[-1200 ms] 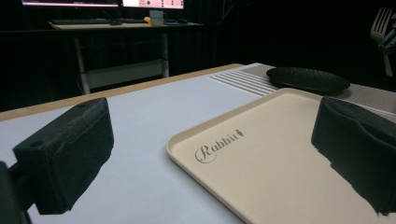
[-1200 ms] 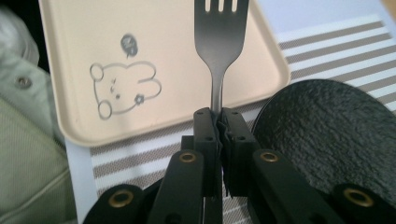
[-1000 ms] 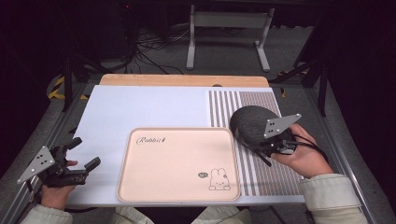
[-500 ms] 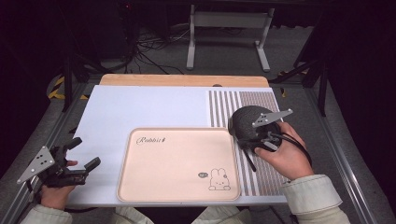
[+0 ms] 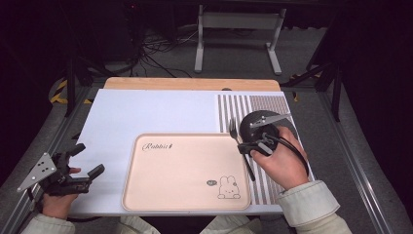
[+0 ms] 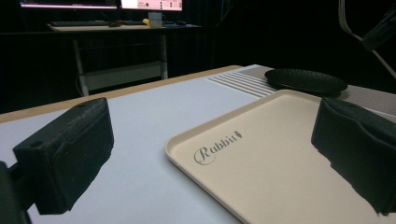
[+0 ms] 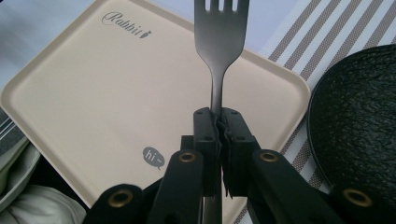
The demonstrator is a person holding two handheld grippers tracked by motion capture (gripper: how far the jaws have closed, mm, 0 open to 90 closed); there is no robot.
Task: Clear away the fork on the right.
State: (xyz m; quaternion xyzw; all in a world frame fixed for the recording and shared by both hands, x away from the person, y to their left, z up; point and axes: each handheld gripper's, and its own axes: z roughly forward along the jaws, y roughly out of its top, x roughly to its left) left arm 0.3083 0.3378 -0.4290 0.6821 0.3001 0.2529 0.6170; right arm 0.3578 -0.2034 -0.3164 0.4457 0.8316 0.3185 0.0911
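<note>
My R gripper point(image 7: 218, 128) clamps fork point(image 7: 219, 42) at mid-handle, tines fwd, above tray point(image 5: 185, 170) edge beside plate point(image 5: 263, 122), so it can go down flat. L gripper point(image 5: 87, 163) idles wide open w/ nothing held, clear on worktop point(image 5: 146, 112).

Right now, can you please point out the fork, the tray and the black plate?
fork point(image 7: 220, 35): right gripper view, base of its prongs.
tray point(image 5: 185, 168): high view, bare middle of its floor.
black plate point(image 6: 306, 80): left gripper view, its top surface.
</note>
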